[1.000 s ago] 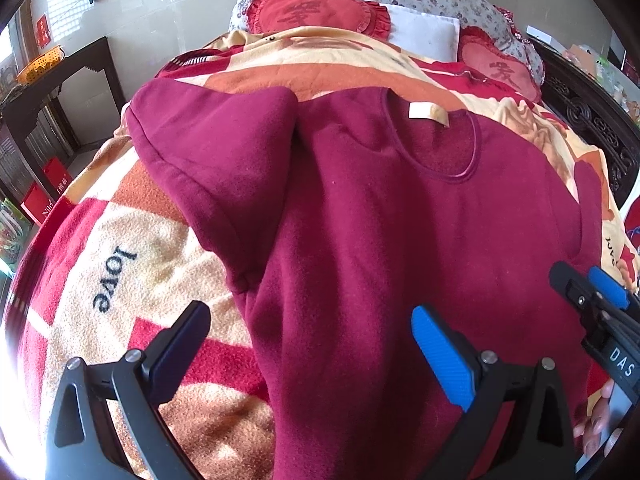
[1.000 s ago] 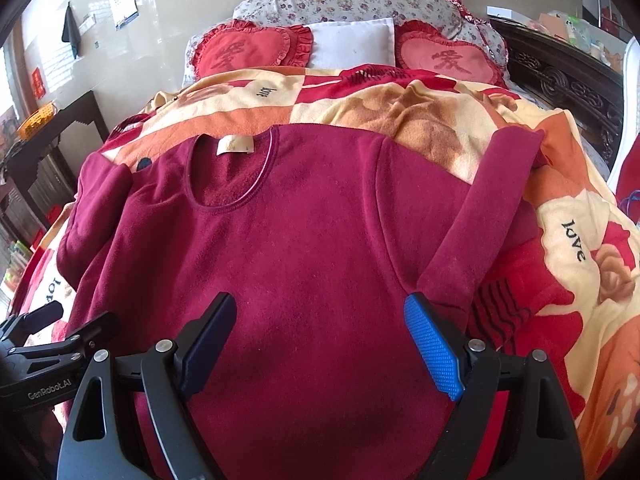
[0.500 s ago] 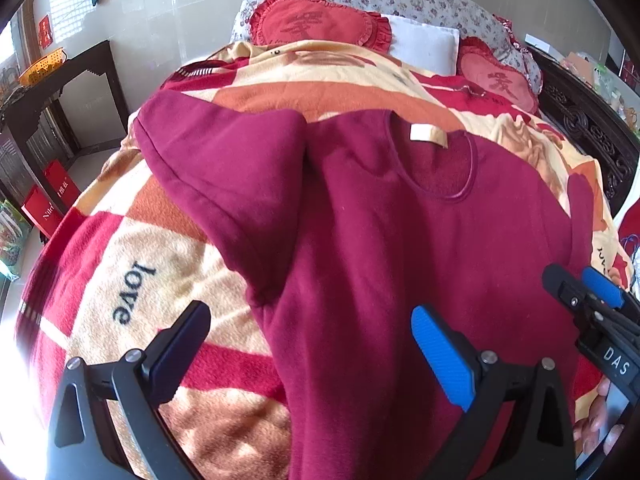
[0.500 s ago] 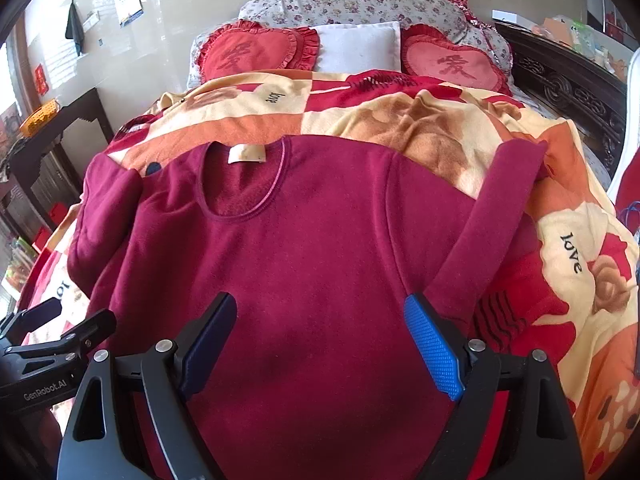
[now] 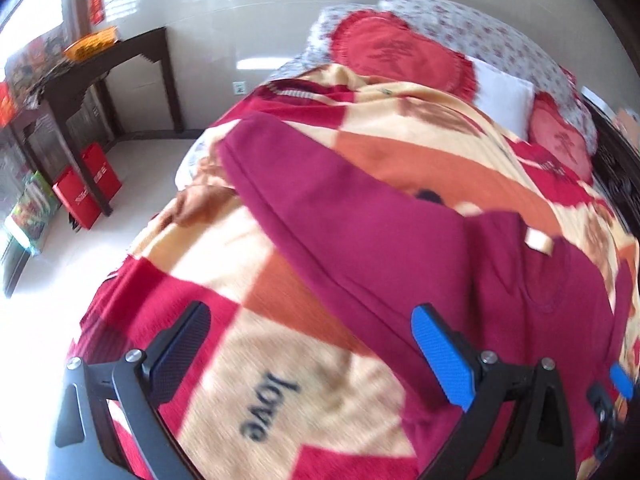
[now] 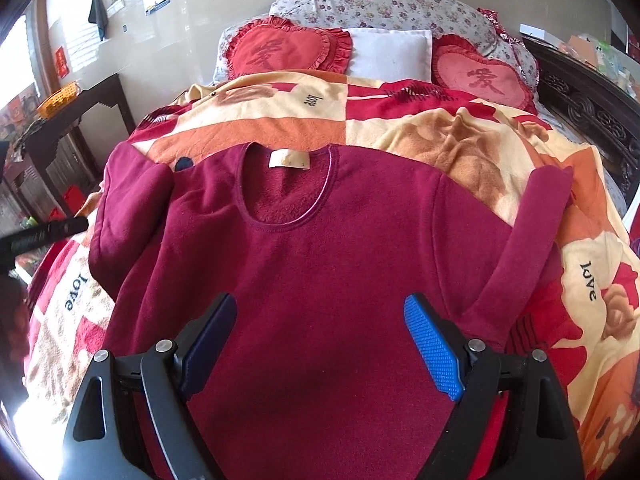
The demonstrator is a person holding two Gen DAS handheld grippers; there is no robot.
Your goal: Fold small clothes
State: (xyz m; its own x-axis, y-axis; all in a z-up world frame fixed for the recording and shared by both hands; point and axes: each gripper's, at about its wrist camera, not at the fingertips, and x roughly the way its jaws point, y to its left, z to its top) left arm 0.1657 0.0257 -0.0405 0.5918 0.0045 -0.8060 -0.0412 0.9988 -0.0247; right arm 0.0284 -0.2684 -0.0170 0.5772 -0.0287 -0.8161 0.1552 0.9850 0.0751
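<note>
A maroon long-sleeved fleece top [image 6: 328,264] lies face up on the bed, neck label toward the pillows. Its left sleeve [image 5: 352,224] angles up toward the bed's left edge, and its right sleeve [image 6: 528,232] slants up on the right. My right gripper [image 6: 318,344] hovers open over the lower chest of the top, nothing between its fingers. My left gripper [image 5: 308,348] is open above the blanket just left of the top's left sleeve, holding nothing. The left view is blurred. The left gripper's tip [image 6: 48,232] pokes in at the right view's left edge.
A patterned red, orange and cream blanket [image 6: 440,140] covers the bed. Heart-shaped red cushions [image 6: 288,52] and a white pillow [image 6: 392,52] lie at the head. A dark side table [image 5: 100,64] and red boxes [image 5: 86,188] stand on the floor to the left. A carved dark bed frame [image 6: 592,108] runs along the right.
My left gripper has swung left, off the top's body and over the blanket beside the left sleeve. My right gripper has drawn back slightly, so the whole top sits lower in its view.
</note>
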